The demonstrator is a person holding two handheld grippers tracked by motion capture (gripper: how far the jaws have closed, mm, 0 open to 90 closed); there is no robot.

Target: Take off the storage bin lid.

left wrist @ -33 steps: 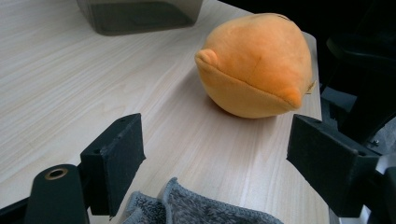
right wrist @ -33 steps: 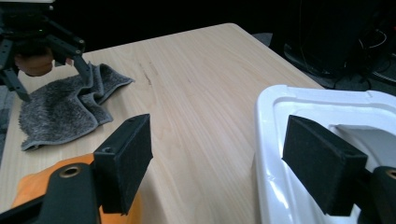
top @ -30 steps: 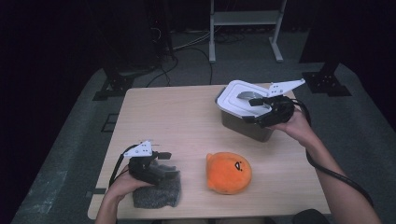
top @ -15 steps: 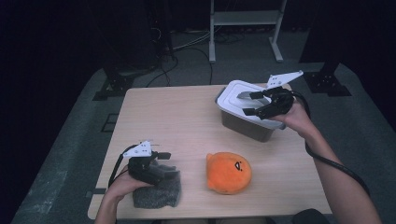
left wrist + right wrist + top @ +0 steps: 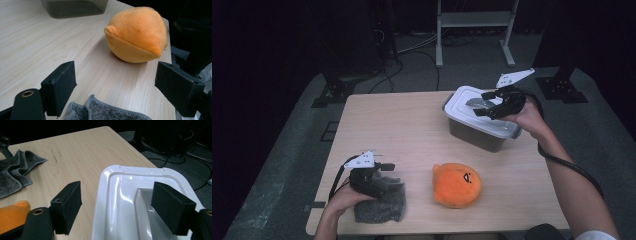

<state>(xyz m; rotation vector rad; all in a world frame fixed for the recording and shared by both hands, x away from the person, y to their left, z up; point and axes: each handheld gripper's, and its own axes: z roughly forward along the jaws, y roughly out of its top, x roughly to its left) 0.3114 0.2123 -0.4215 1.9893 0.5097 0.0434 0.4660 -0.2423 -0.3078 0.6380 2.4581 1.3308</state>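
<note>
An orange plush toy lies on the wooden table near the front middle. A crumpled grey towel sits at the front left, and my left gripper rests on top of it, open, pointing toward the plush. In the left gripper view the jaws stand wide apart with the towel low between them, unpinched, and the plush ahead. My right gripper hovers open over the white lid of a dark bin. In the right gripper view the lid lies below the jaws.
The bin stands at the table's back right, close to the edge. Beyond the table are a dark floor with cables and a metal stand. Bare tabletop lies between the towel and the bin.
My right gripper has shifted left and a little farther back over the lid. The left hand, towel and plush have not moved.
</note>
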